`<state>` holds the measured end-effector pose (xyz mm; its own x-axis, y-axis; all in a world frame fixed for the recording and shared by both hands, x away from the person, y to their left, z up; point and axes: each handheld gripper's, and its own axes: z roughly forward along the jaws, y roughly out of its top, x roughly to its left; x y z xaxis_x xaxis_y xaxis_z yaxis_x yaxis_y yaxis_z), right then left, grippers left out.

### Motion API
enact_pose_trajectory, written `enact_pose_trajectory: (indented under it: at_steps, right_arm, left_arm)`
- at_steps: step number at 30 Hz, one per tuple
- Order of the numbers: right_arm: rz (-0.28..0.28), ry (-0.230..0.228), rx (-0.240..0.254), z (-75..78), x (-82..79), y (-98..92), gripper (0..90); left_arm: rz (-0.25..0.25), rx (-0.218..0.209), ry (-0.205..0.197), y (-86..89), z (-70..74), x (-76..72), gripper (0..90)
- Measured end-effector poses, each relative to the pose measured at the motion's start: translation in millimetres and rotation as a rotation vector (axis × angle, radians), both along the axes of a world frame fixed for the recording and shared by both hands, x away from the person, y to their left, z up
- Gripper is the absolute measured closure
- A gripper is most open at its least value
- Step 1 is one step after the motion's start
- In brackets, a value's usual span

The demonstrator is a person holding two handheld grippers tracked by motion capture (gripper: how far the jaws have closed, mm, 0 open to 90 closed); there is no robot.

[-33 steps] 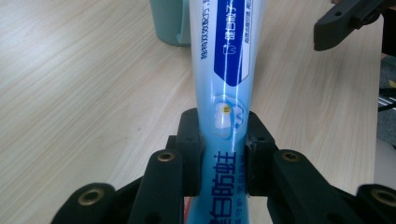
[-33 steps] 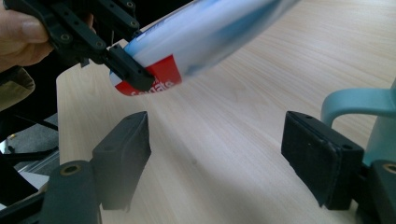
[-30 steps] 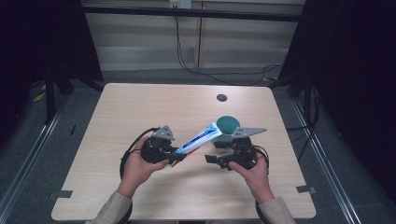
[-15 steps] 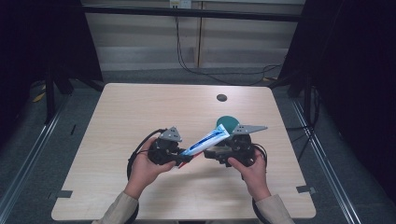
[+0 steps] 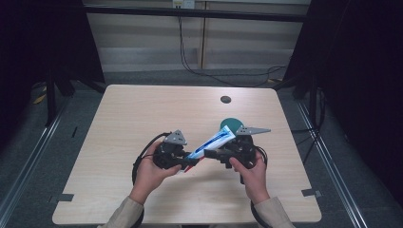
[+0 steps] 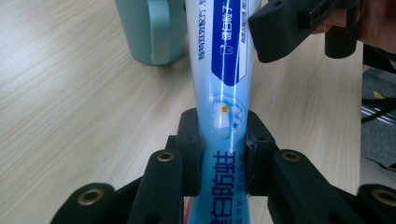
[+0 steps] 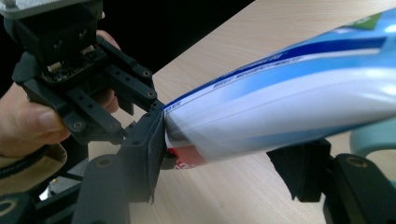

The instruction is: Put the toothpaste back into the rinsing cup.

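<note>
Meanwhile my left gripper (image 5: 183, 164) stayed clamped on the tube (image 5: 211, 142) as my right gripper's (image 5: 214, 153) jaws closed around it, handover pending.

I'm working in a lab-like recording booth: a bare wooden table (image 5: 142, 118) on grey carpet (image 5: 28, 156), black curtains (image 5: 361, 71) at both sides, metal rails (image 5: 190, 12) and loose cables (image 5: 228, 76) behind.
</note>
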<state>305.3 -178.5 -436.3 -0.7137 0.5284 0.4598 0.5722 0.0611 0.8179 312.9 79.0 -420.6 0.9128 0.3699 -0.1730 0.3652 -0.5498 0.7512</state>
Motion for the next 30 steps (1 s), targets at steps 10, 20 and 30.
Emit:
enact_pose_trajectory:
  at_steps: [10,20,30]
  right_arm:
    - [-0.051,0.098,0.13,-4.6,4.6,0.3,44.1]
    - [-0.085,0.113,0.208,6.2,3.8,1.5,61.9]
    - [-0.096,0.068,0.211,11.7,3.1,1.4,73.0]
  left_arm:
    - [0.021,0.033,-0.016,-6.4,1.4,-6.6,72.2]
    - [0.026,0.058,-0.027,-21.4,9.3,-14.5,68.9]
    - [0.031,0.002,-0.013,-24.0,5.1,-10.8,53.2]
